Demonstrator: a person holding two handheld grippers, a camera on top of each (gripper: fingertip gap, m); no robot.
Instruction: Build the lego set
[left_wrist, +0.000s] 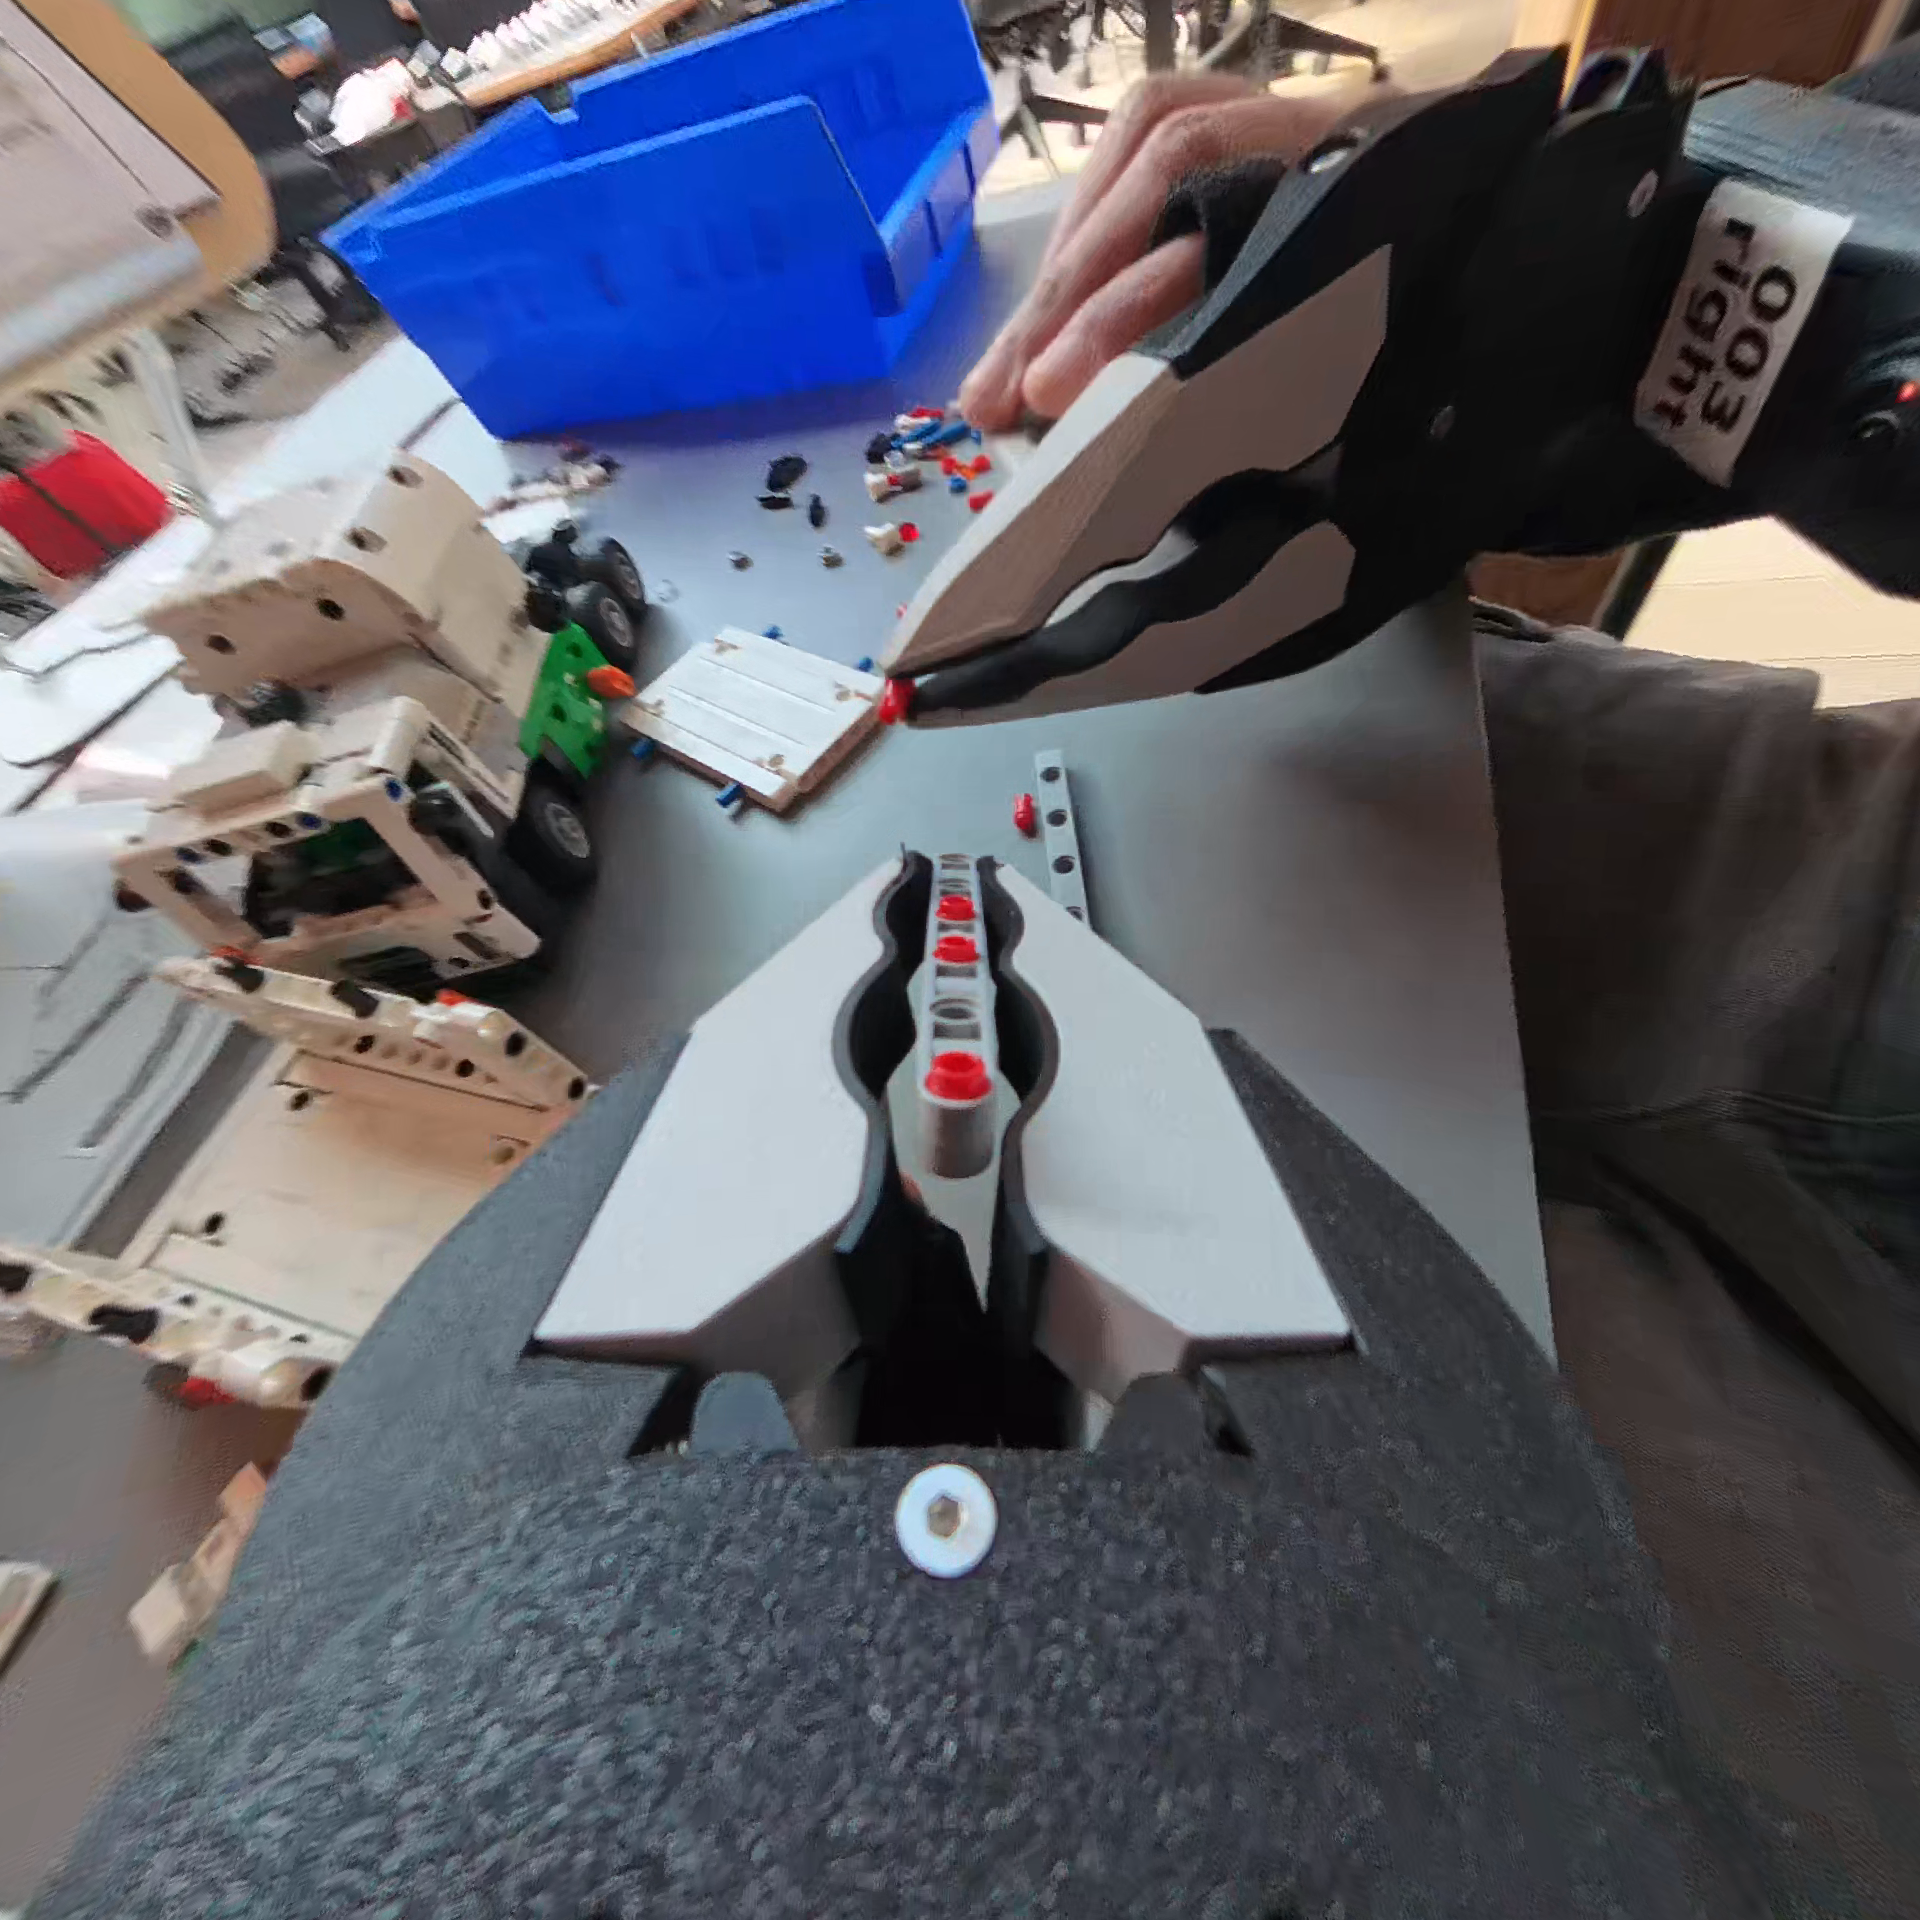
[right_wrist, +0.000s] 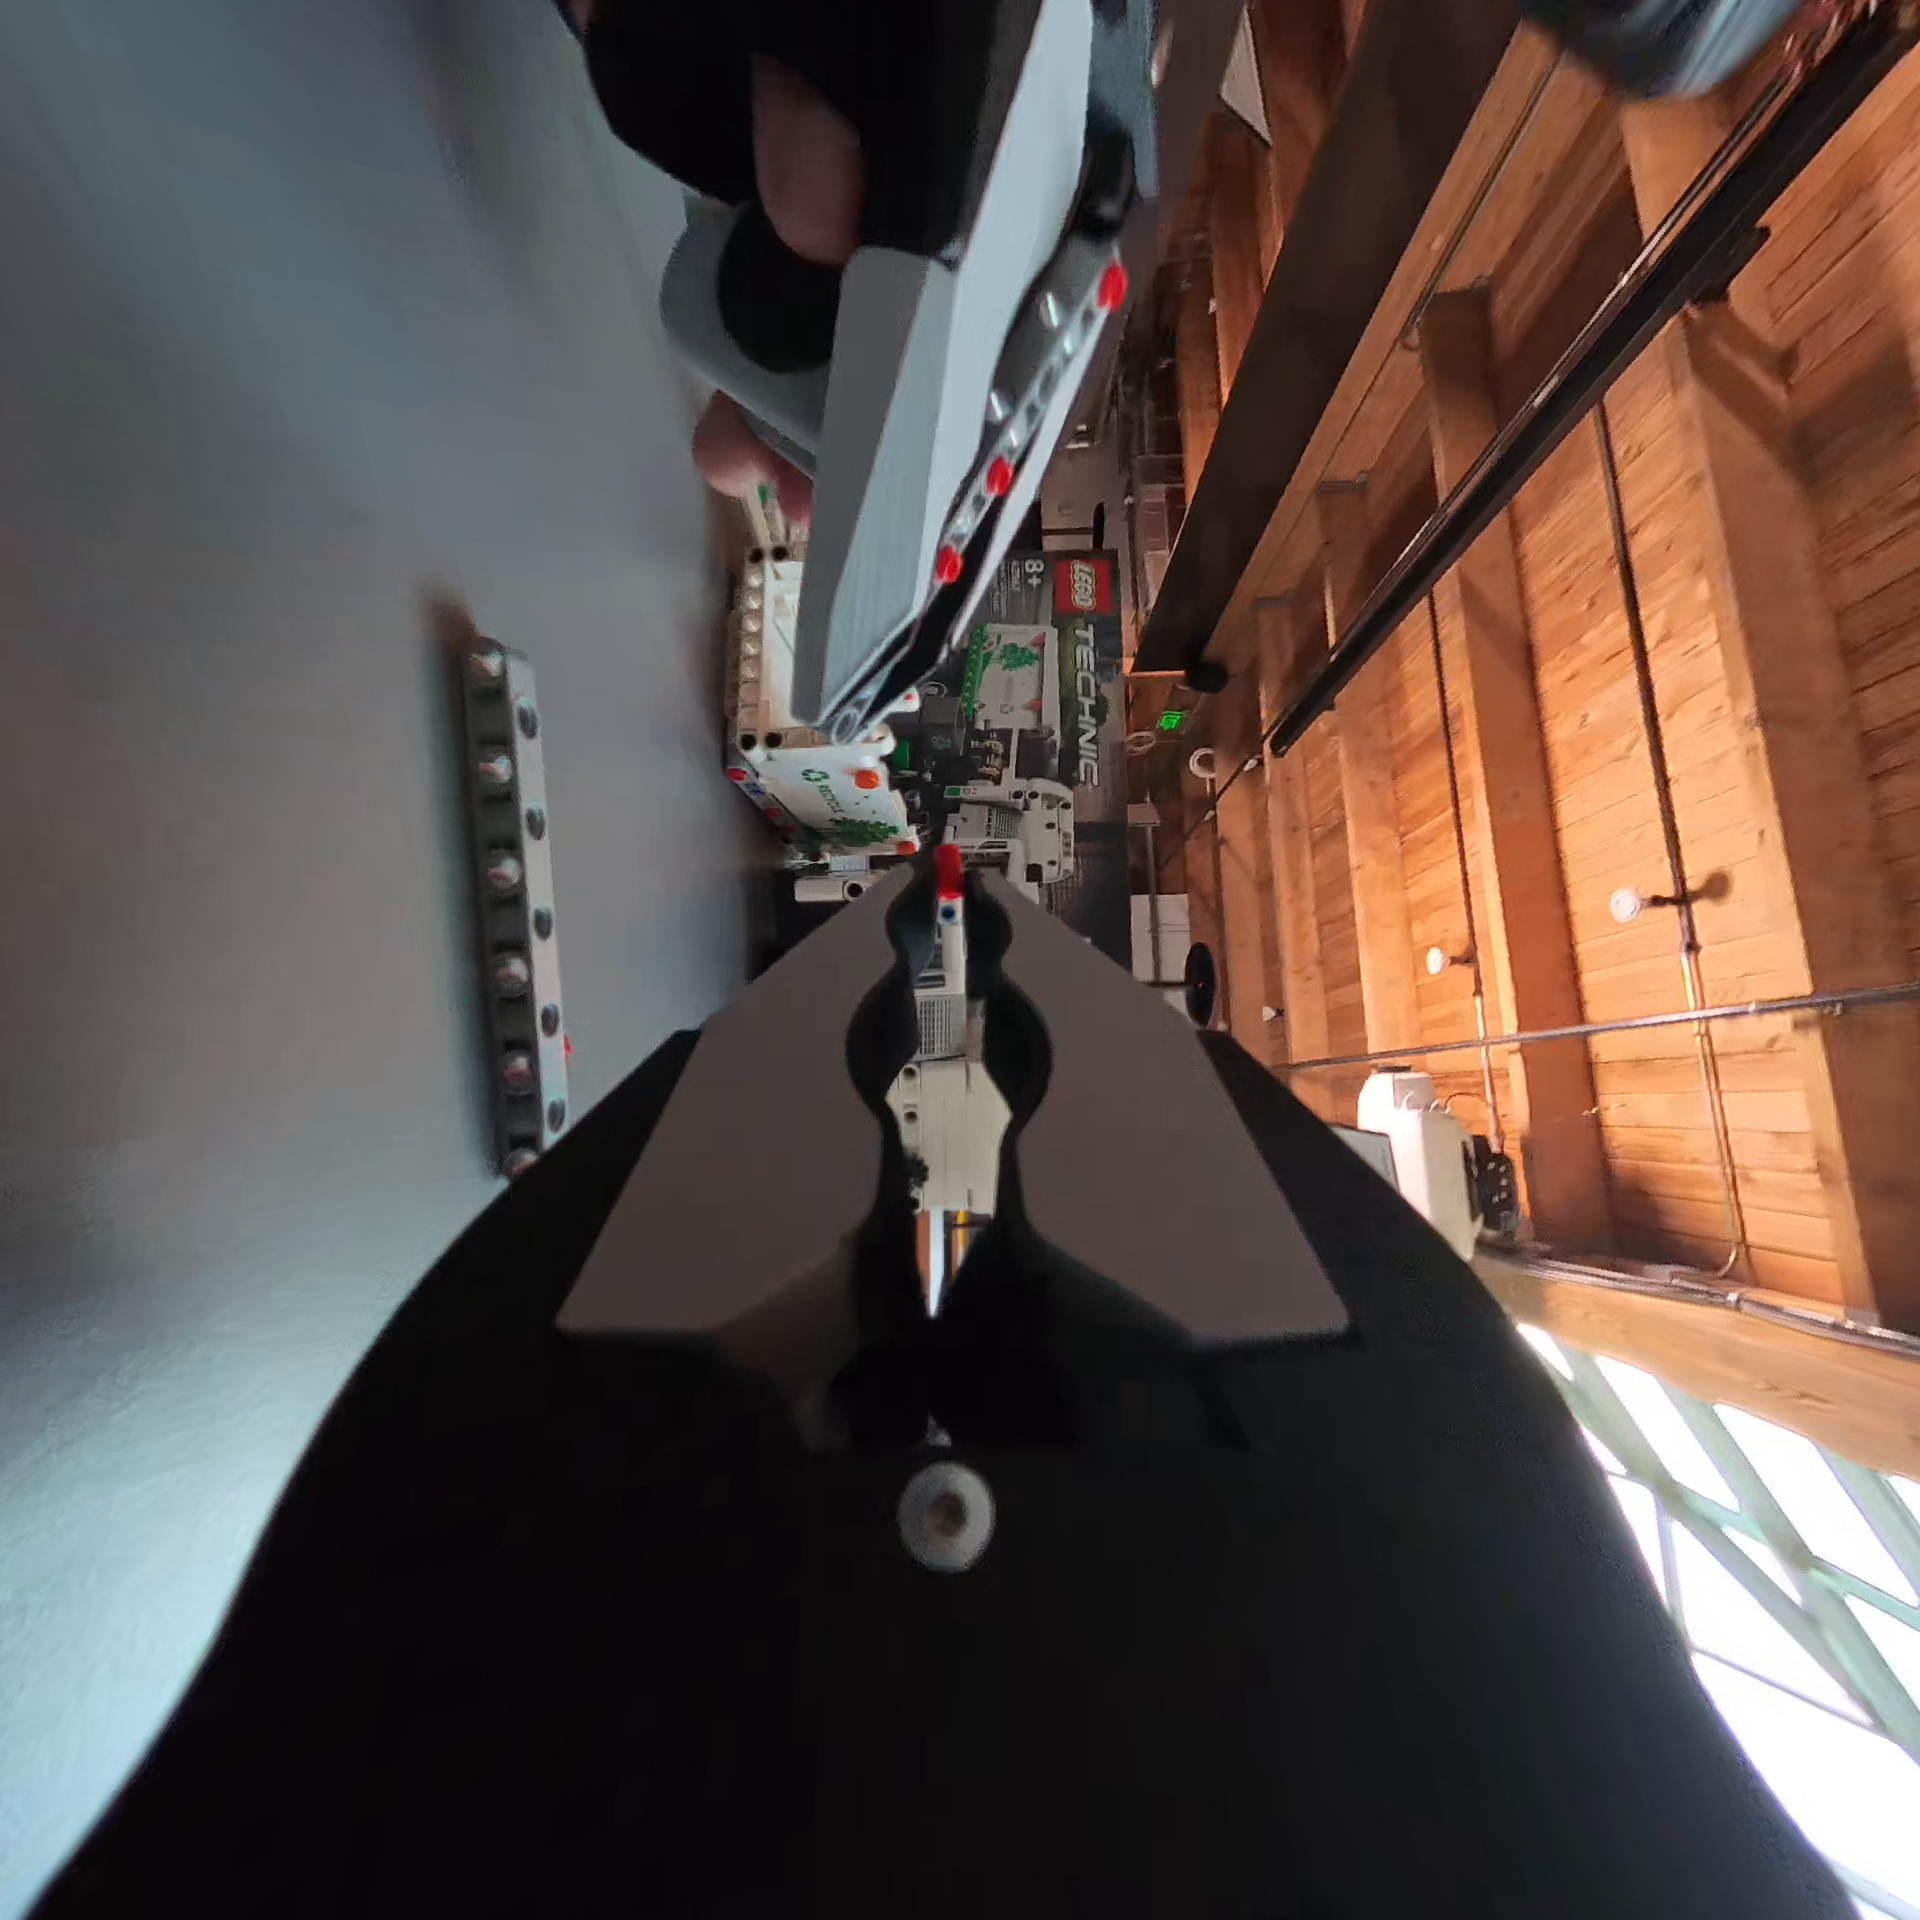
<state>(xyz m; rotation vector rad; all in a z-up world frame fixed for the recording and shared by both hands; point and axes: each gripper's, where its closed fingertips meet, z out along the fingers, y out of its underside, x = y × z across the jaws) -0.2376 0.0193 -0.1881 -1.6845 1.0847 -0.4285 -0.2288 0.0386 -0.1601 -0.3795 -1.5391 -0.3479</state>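
Observation:
My left gripper (left_wrist: 951, 868) is shut on a grey holed beam (left_wrist: 961, 1023) that carries three red pins. It holds the beam above the grey table (left_wrist: 1247, 935). The beam also shows in the right wrist view (right_wrist: 1023, 400) at the top. My right gripper (right_wrist: 945, 883) is shut on a small red pin (right_wrist: 947, 871) at its tips. In the left wrist view the right gripper (left_wrist: 902, 691) hovers with the red pin (left_wrist: 891, 702) beyond the held beam. A second grey beam (left_wrist: 1060, 831) lies flat on the table and also shows in the right wrist view (right_wrist: 509, 904).
A white and green lego truck (left_wrist: 395, 748) stands at the left. A white panel (left_wrist: 764, 712) lies mid-table, a loose red pin (left_wrist: 1023, 814) beside the second beam. Small loose parts (left_wrist: 925, 462) are scattered before a blue bin (left_wrist: 675, 208). White subassemblies (left_wrist: 364, 1039) lie at the left. The grippers are tip to tip, or close to it.

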